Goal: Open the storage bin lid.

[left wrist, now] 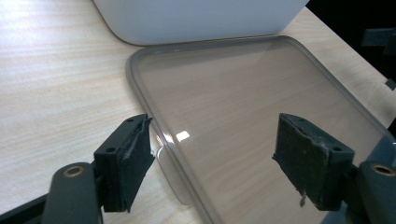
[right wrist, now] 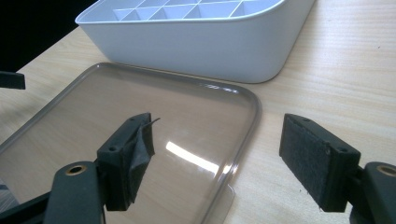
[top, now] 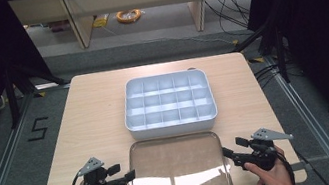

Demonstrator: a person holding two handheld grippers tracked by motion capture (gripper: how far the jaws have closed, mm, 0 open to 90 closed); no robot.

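A white organizer box (top: 169,104) with several empty compartments sits in the middle of the wooden table. Its clear plastic lid (top: 178,171) lies flat in front of it, near the table's front edge. My left gripper (top: 127,177) is at the lid's left edge, open, with that edge between its jaws. My right gripper (top: 226,154) is at the lid's right edge, open as well. In the left gripper view the lid's rim (left wrist: 159,140) passes by the left pad (left wrist: 133,158). In the right gripper view the lid's right rim (right wrist: 243,149) lies between the pads, with the box (right wrist: 201,42) beyond.
The table (top: 90,115) is bare wood around the box and lid. Dark curtains flank both sides. Beyond the far edge are shelf legs, floor cables and an orange cable coil (top: 129,15). A floor mark "5" (top: 37,129) lies to the left.
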